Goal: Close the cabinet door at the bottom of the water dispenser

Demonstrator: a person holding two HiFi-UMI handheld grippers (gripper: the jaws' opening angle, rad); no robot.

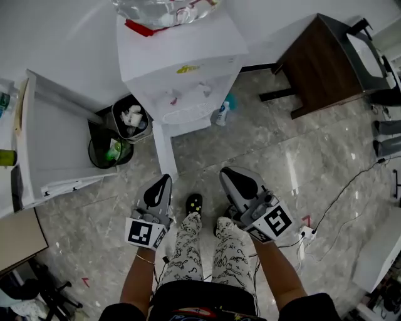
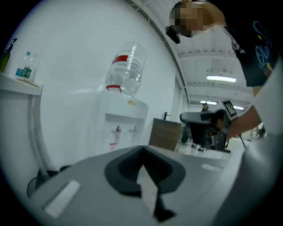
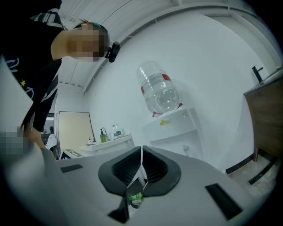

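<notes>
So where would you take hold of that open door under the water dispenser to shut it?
Best at the free edge of the cabinet door, the end farthest from the water dispenser. It juts straight out, so come from its outer face, the side toward the trash bins, with the left gripper, likely pushing rather than pinching.

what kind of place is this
Likely an office corner: a white floor-standing water dispenser topped by a clear plastic bottle, black waste bins beside it, and a dark wooden desk.
</notes>
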